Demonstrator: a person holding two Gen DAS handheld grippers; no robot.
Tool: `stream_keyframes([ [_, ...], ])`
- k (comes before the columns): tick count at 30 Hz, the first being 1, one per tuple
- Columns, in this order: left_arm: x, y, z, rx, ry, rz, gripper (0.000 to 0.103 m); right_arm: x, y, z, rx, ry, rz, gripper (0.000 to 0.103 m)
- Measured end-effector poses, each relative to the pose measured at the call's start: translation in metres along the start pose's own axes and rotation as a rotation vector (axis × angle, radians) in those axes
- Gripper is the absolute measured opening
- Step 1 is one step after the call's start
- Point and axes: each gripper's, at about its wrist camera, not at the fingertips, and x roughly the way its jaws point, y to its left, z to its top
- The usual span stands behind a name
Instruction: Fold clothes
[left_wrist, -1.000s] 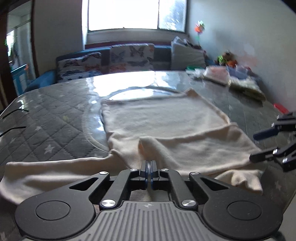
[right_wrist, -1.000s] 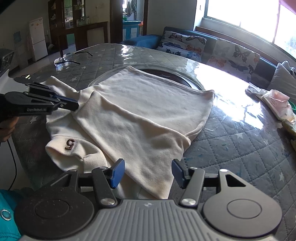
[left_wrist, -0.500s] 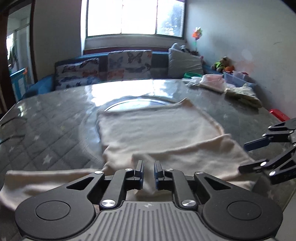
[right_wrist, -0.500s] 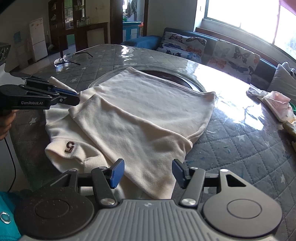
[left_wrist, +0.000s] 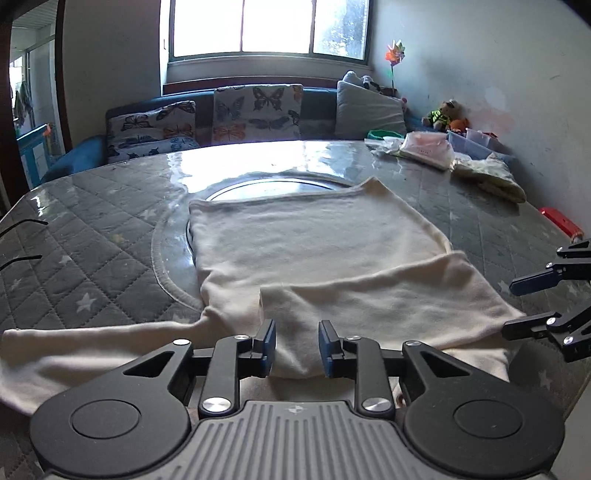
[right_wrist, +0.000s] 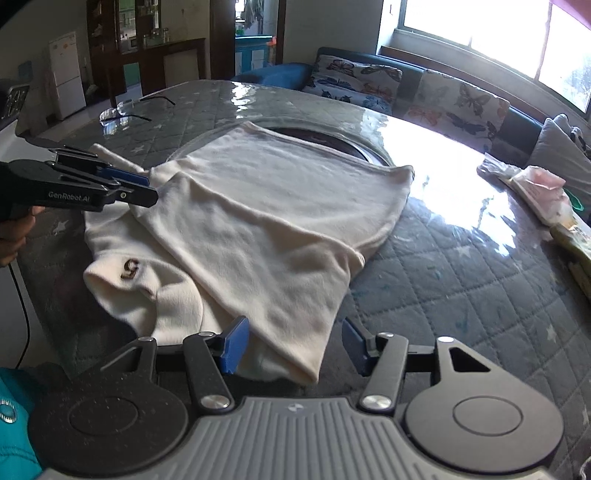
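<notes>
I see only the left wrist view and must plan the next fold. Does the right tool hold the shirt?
Observer: No. The right tool is open. Its jaws have just been closing a little; the corner of the folded flap lies between them, not pinched.
Operator: Has the shirt any mark?
Observer: Yes, the shirt bears a brown 5 on its near part, beside the flap.
Operator: What are the black lines at my left edge?
Observer: The arms of a pair of glasses lying on the table.
</notes>
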Motion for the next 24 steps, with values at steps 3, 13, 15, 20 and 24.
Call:
stream_keyframes([
  [3,0.003,-0.002,-0.003,0.004,0.01,0.001,0.026,-0.003,0.0,-0.003,0.002,0.01,0.001,0.042],
  [13,-0.002,-0.006,0.0,0.005,0.006,-0.022,0.01,-0.004,0.003,-0.006,-0.012,0.019,-0.02,0.006],
  [15,-0.006,-0.008,0.0,0.016,0.001,-0.022,0.01,-0.006,0.003,-0.007,-0.02,0.028,-0.032,0.006],
  [20,-0.008,-0.006,0.001,0.012,-0.004,-0.008,0.012,-0.015,-0.002,-0.001,-0.031,0.04,0.001,0.011],
  [24,-0.012,-0.008,0.003,0.011,-0.029,-0.024,0.014,-0.016,-0.003,0.017,-0.027,-0.027,-0.008,0.018],
])
